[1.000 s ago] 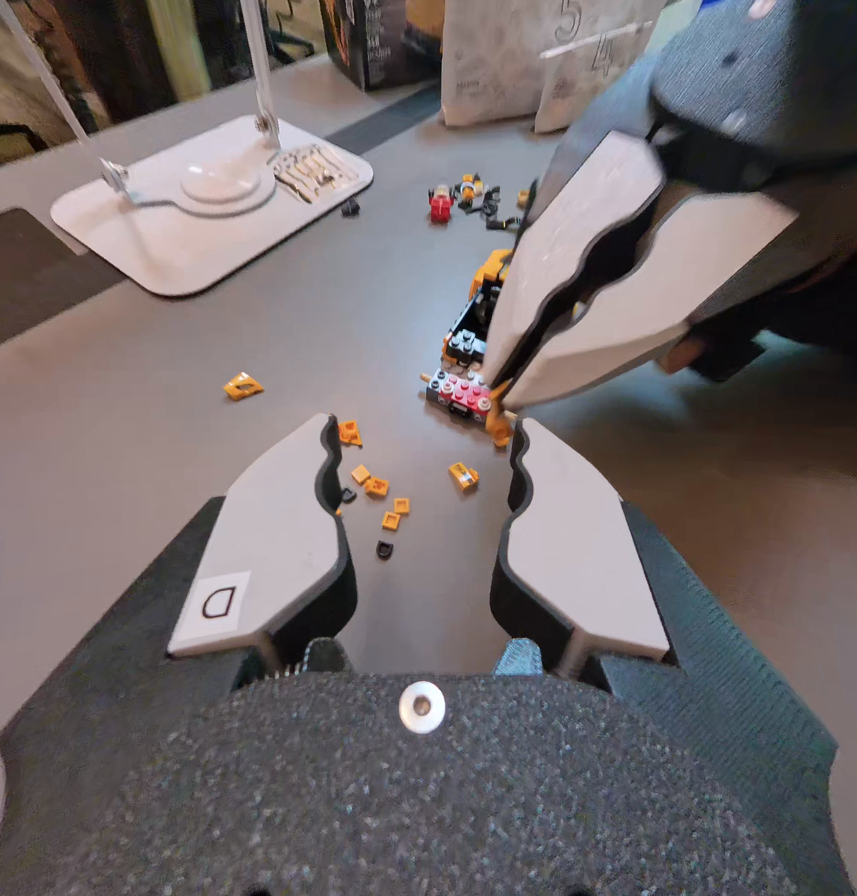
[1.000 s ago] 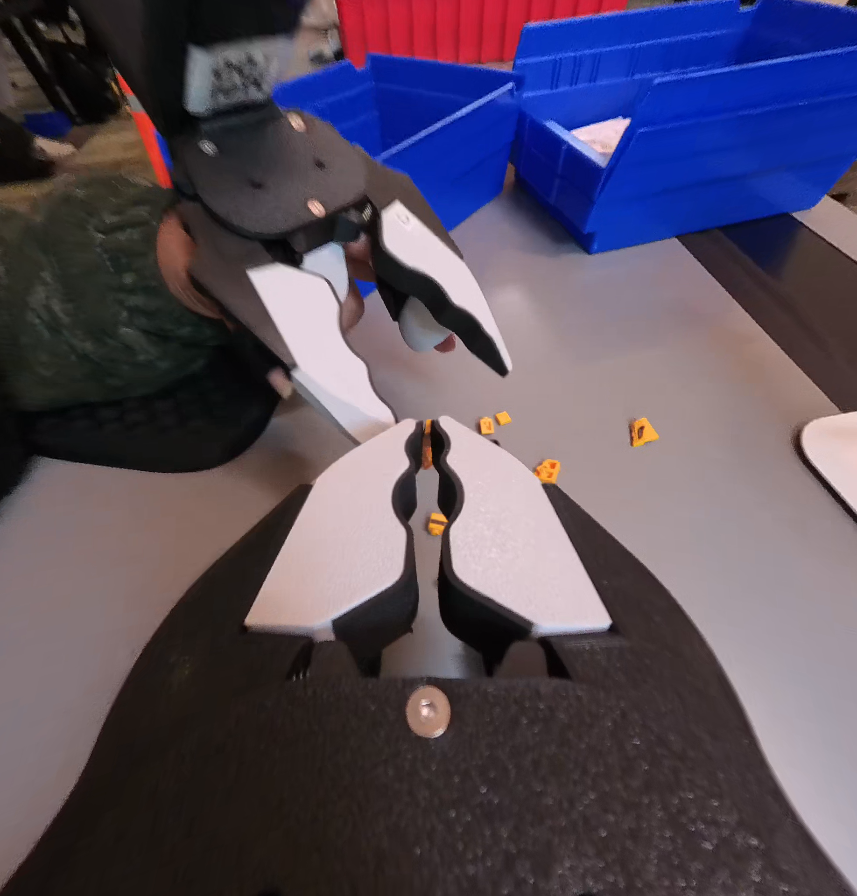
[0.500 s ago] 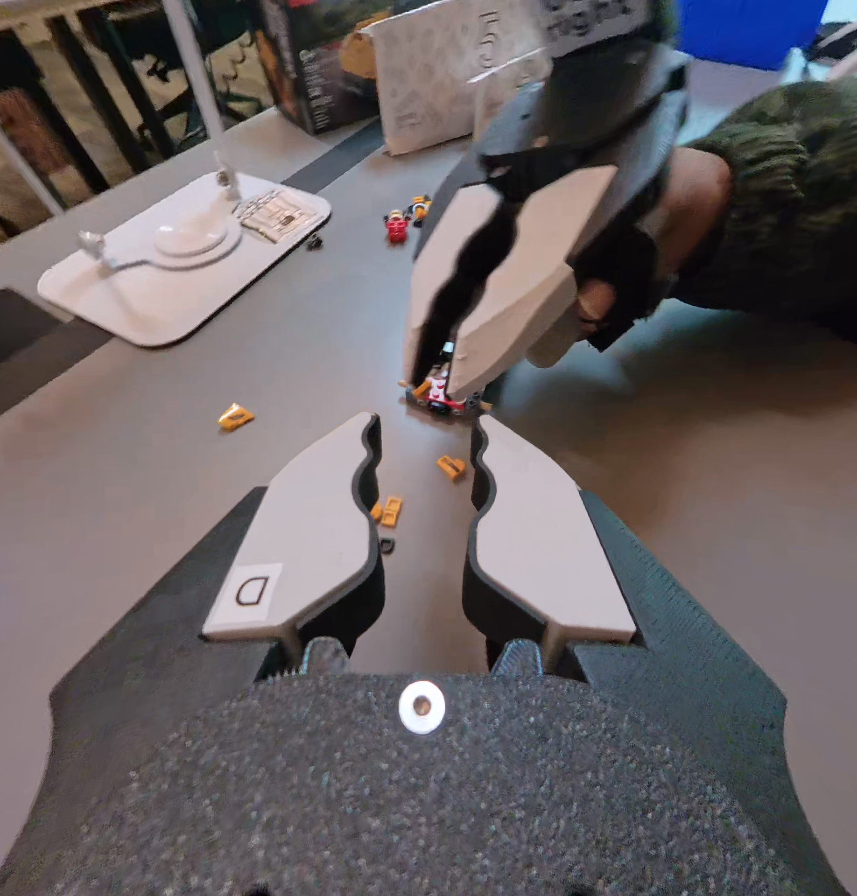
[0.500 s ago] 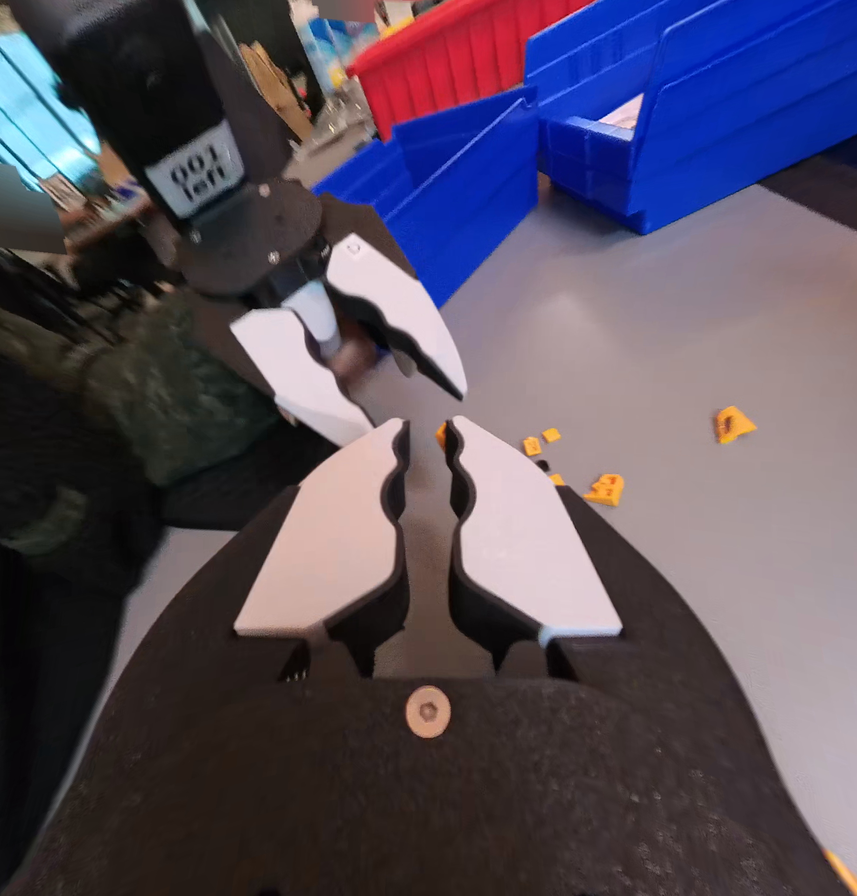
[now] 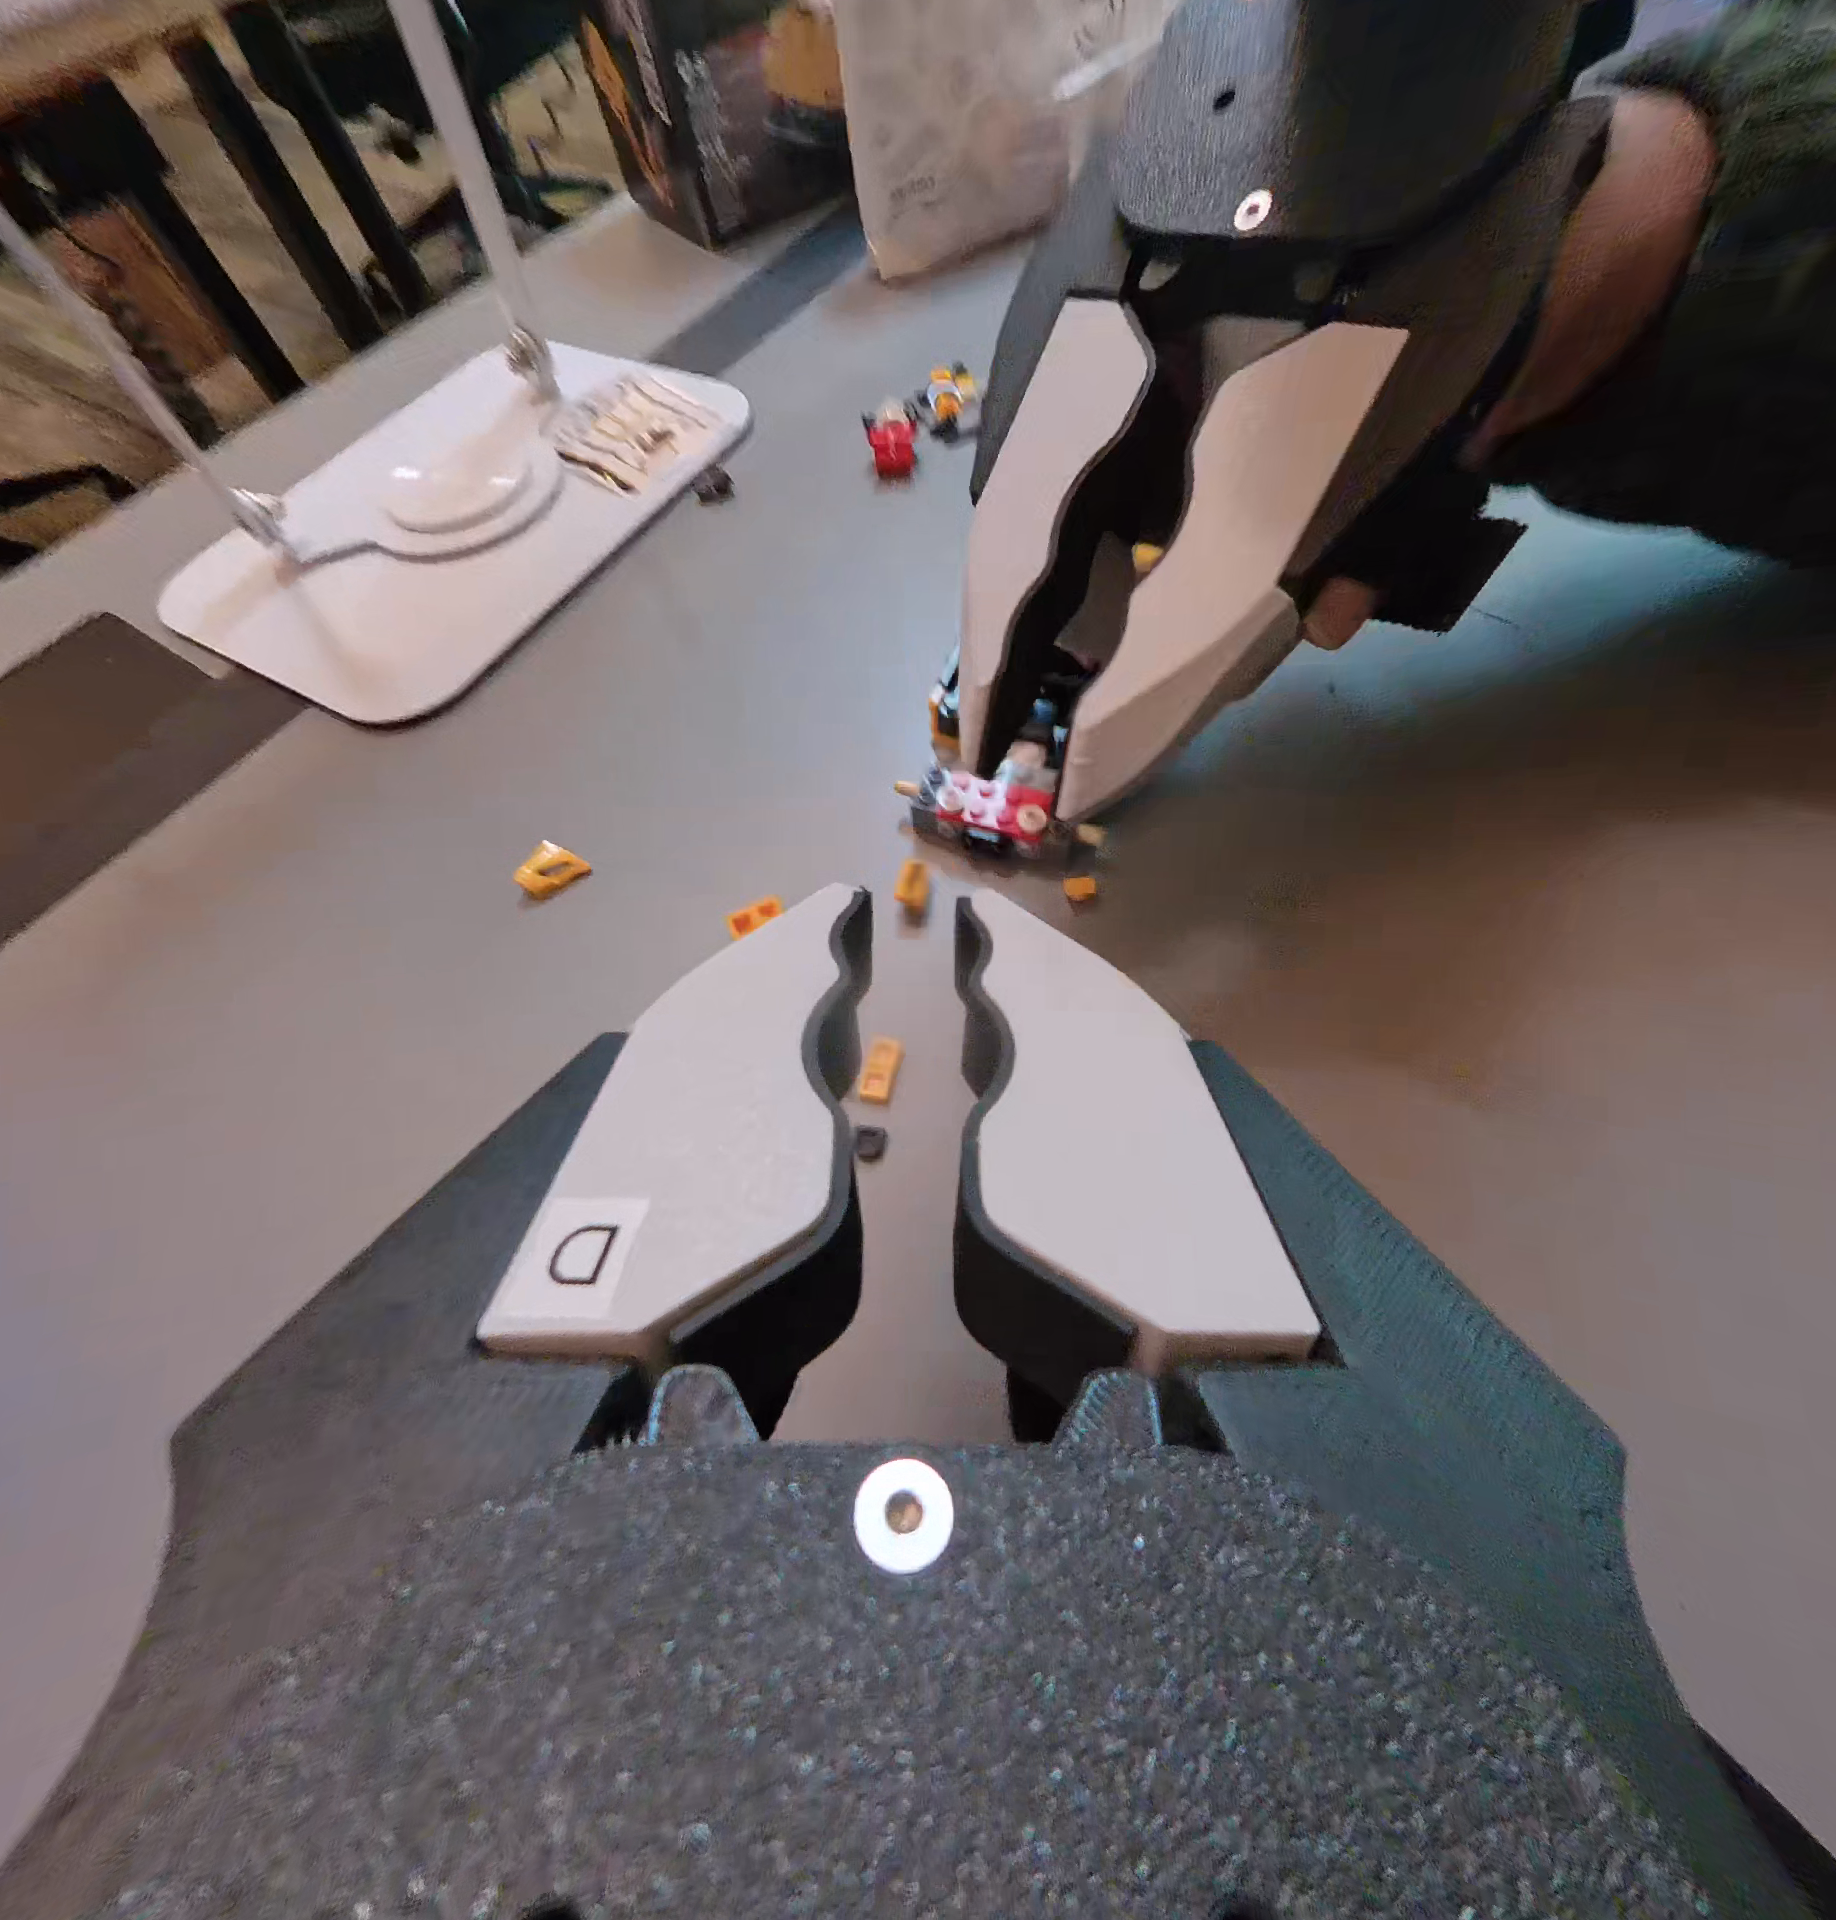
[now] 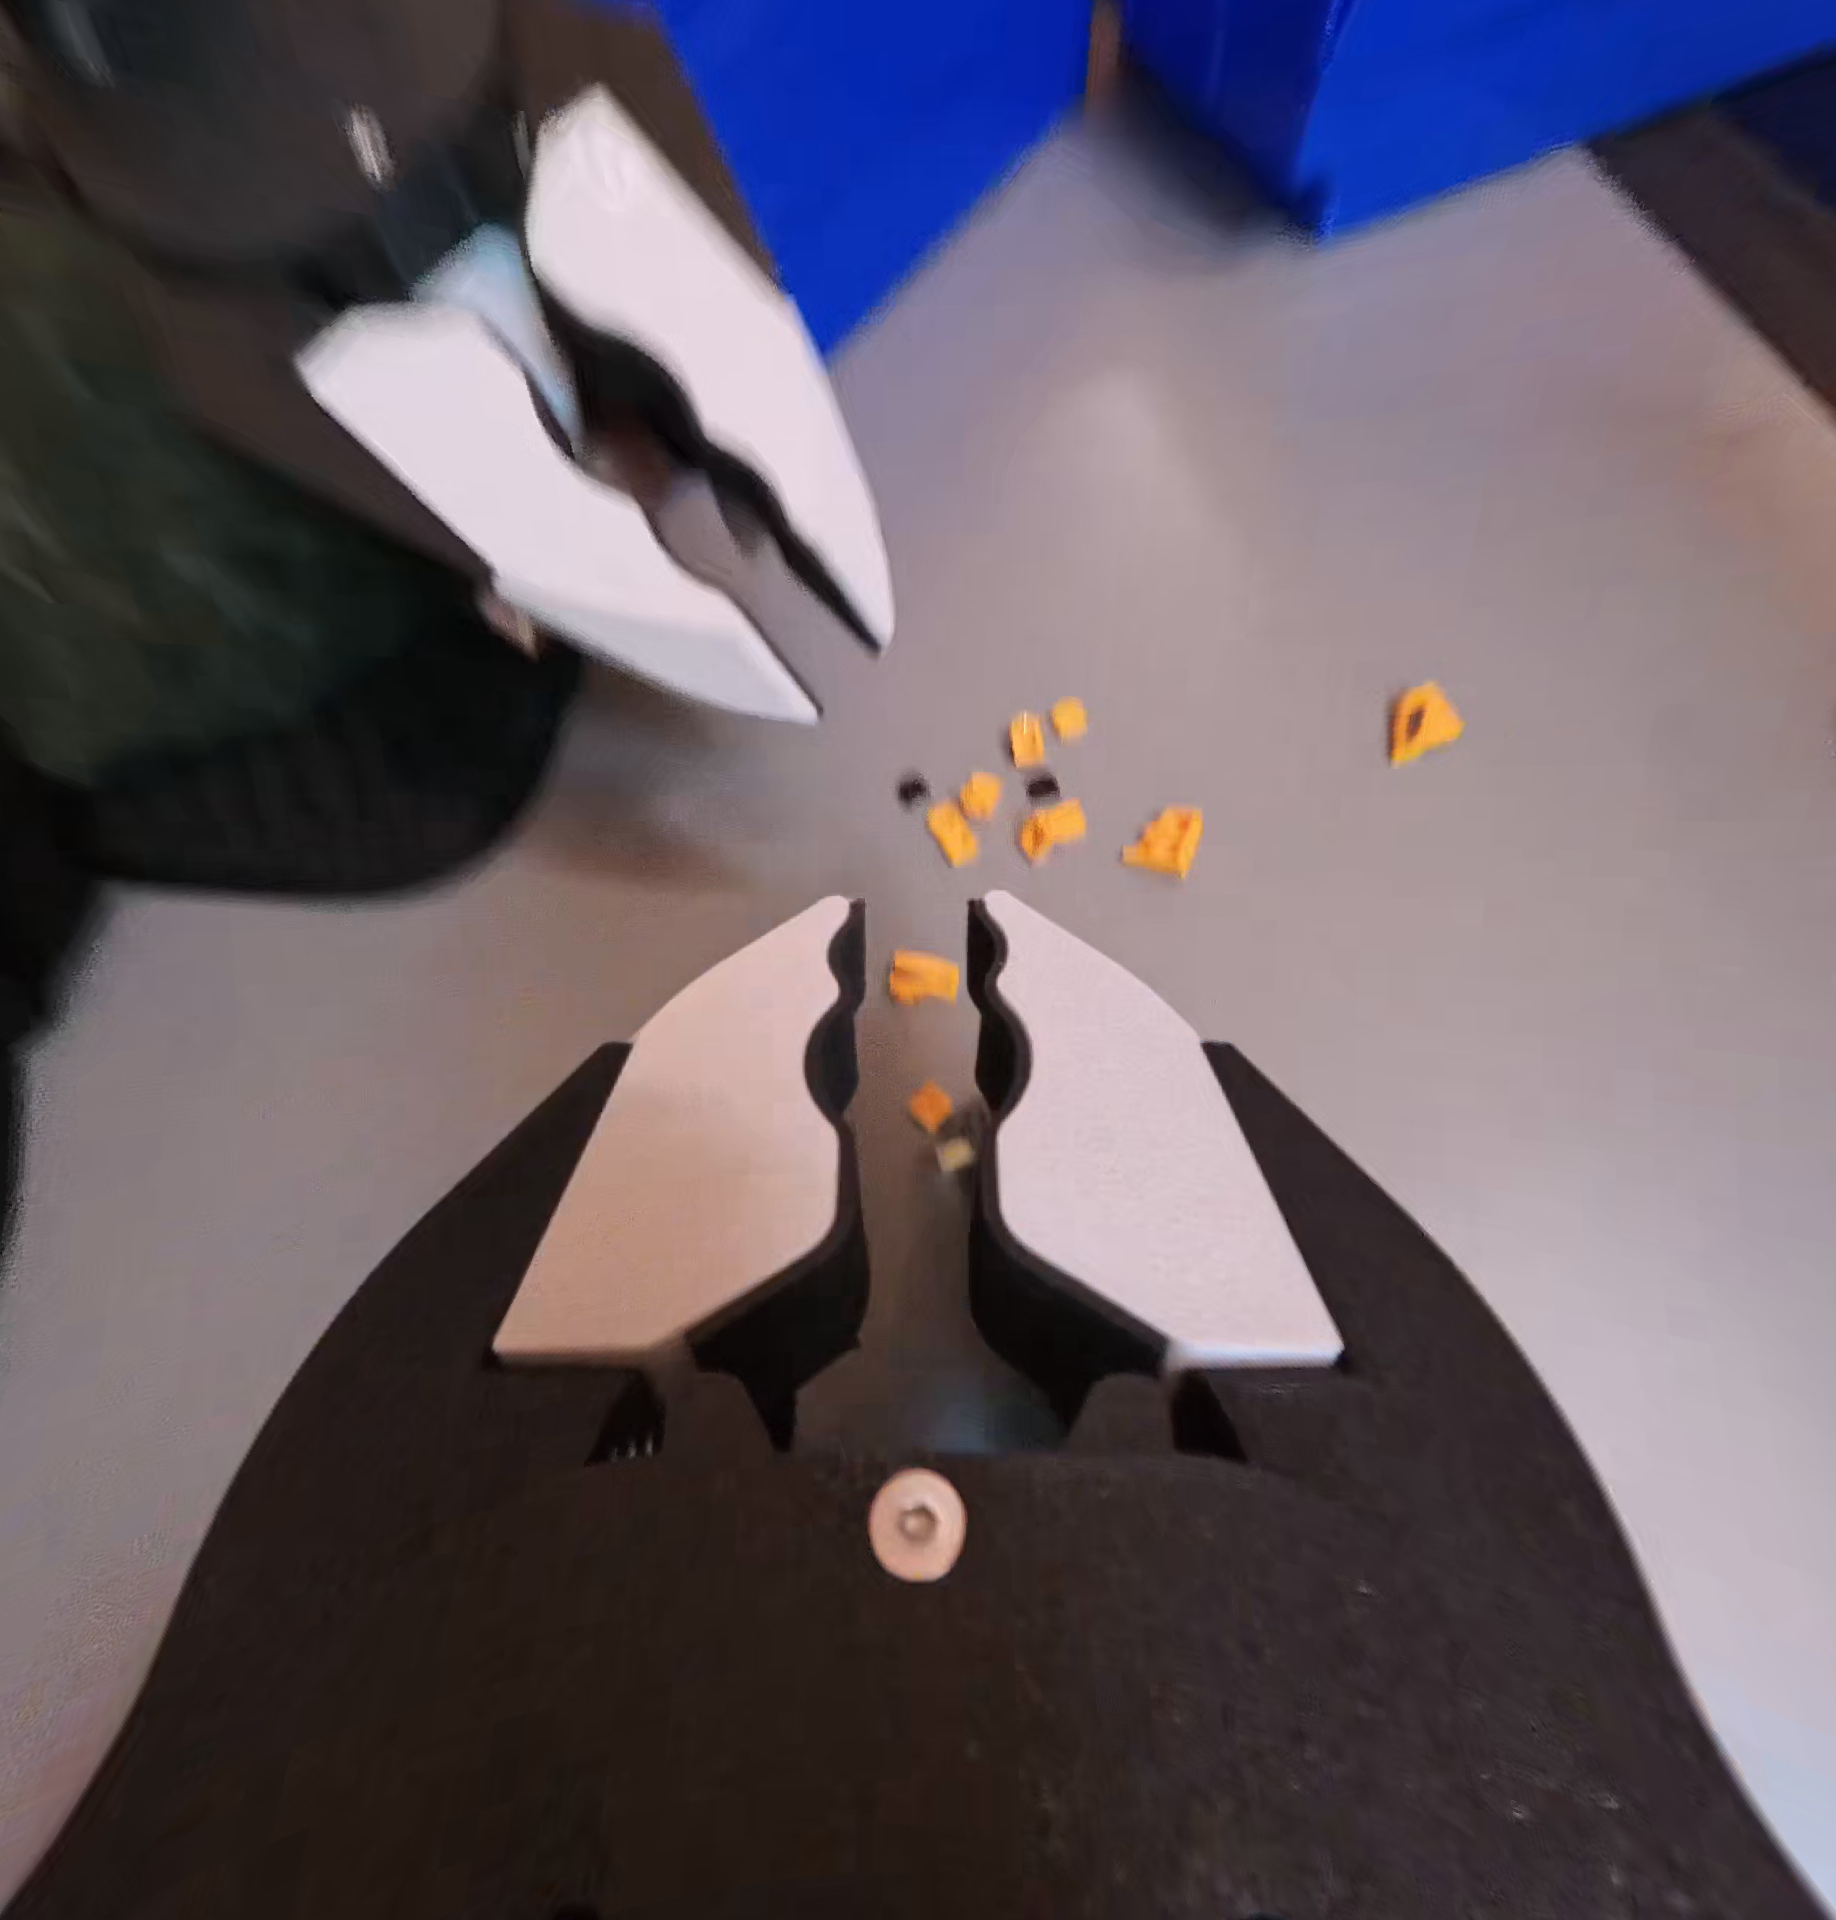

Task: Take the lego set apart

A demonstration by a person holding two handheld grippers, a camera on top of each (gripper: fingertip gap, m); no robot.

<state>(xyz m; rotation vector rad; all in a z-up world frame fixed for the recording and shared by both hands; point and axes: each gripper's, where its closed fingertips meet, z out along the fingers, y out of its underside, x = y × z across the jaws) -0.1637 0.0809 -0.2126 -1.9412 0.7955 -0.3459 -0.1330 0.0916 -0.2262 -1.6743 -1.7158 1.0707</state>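
Note:
The lego model, a small red, black and orange build, stands on the grey table. In the left wrist view my right gripper points down over it, jaws a little apart, tips on either side of its top. My left gripper is just in front of the model, jaws narrowly apart and empty. In the blurred right wrist view my right gripper holds nothing. A loose orange piece shows between its fingers. The left gripper is at the upper left there. The model is hidden in that view.
Several loose orange pieces lie scattered on the table, with an orange wedge off to the left. A white stand base and small red figure parts sit farther back. Blue bins stand behind. My hands' fingertips stand some 4 centimeters from each other.
My left gripper's jaws have narrowed from wide open. My right gripper was shut on a small orange piece; its jaws are now apart, the piece is free, and it stands more upright over the model.

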